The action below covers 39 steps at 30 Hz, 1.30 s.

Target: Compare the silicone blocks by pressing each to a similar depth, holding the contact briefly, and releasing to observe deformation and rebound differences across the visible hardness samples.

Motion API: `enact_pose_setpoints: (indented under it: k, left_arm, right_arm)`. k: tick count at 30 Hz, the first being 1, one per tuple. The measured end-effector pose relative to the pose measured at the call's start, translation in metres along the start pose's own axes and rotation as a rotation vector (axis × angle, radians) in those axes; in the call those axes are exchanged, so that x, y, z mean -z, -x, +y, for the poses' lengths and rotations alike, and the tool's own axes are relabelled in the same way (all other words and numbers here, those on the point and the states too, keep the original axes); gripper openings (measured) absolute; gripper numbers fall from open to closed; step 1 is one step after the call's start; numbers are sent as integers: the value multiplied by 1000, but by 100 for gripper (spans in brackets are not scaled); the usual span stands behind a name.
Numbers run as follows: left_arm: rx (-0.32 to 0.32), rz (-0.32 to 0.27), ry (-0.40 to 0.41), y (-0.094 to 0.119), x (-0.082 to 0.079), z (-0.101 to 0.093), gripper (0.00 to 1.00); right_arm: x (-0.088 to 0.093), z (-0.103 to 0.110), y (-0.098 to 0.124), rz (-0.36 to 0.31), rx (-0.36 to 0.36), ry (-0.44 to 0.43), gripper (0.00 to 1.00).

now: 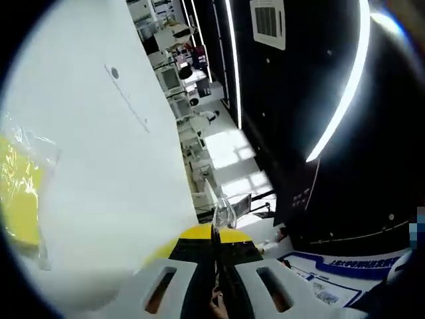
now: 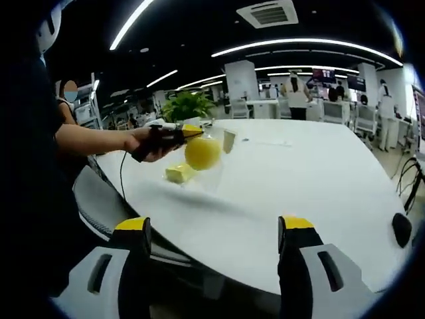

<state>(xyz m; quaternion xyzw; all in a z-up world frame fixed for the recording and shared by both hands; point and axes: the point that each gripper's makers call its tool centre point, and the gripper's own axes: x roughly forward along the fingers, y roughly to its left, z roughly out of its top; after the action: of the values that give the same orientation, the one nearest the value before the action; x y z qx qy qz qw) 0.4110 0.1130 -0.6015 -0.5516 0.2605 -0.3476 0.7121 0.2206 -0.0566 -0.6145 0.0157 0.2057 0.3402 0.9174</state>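
At frame centre, the left gripper [image 2: 189, 133] pinches the clear bag [image 1: 224, 212] holding a yellow silicone block [image 2: 202, 153] — soft, springy, slippery in plastic (best pinched on flat faces) — while the right gripper [image 2: 212, 229] gapes empty.

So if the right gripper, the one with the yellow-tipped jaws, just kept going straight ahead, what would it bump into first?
Most likely the near edge of the white table, which lies right ahead of the open right gripper. The yellow ball sits farther on and to the left. Depth is hard to judge.

Bright ceiling light strips [image 2: 285, 46], glare washing the white table [image 1: 99, 166], dark ceiling, fisheye bending edges, soft blur
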Motion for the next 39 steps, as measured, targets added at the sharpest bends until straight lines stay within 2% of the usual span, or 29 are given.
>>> enact_pose_setpoints:
  k: [2,3,4,6,7,8,9,10,11,12,18,19,24,27,29,35,39]
  left_arm:
    - [-7,-18,20,-3,-3,7,0]
    - [-33,-41,45,-3,-6,14,0]
    - [-32,-36,36,-4,-6,16,0]
    - [-85,-51,24,-5,-10,29,0]
    - [-93,-44,11,-6,-10,33,0]
    - [-131,-37,-5,-6,-11,43,0]
    - [-163,-65,14,-5,-16,51,0]
    - [-147,-88,80,-5,-21,54,0]
    - [-156,-104,97,-4,-25,58,0]
    - [-170,-114,79,-4,-27,61,0]
    - [-202,-97,33,-9,-30,66,0]
    - [-220,-85,1,-10,-29,69,0]
    - [-245,-69,-20,-14,-26,75,0]
    - [-275,-58,-51,-15,-24,81,0]
    - [-319,-37,-88,-14,-21,90,0]
    - [-333,-14,-101,-18,-16,94,0]
    - [-370,4,-130,-17,-15,101,0]
  right_arm:
    - [-1,1,1,-5,2,-3,71]
    - [-1,2,2,-5,4,-4,71]
    - [-1,4,2,-6,3,-4,71]
    - [0,5,4,-5,1,-8,70]
    - [2,6,4,4,-2,-25,69]
    - [3,7,4,6,-4,-31,68]
    - [4,7,3,4,-1,-29,68]
    - [4,8,3,2,0,-28,69]
    - [3,9,3,-2,-2,-31,69]
    - [3,10,2,-1,-3,-35,68]
    - [2,12,1,-6,-7,-39,68]
    - [2,12,1,-4,-8,-39,68]
    - [0,8,1,-4,-3,-42,68]
    - [-1,8,2,-5,-3,-39,67]
    - [-2,8,2,-6,-1,-40,67]
    - [1,7,2,12,4,-43,66]
    - [0,9,3,3,3,-52,66]
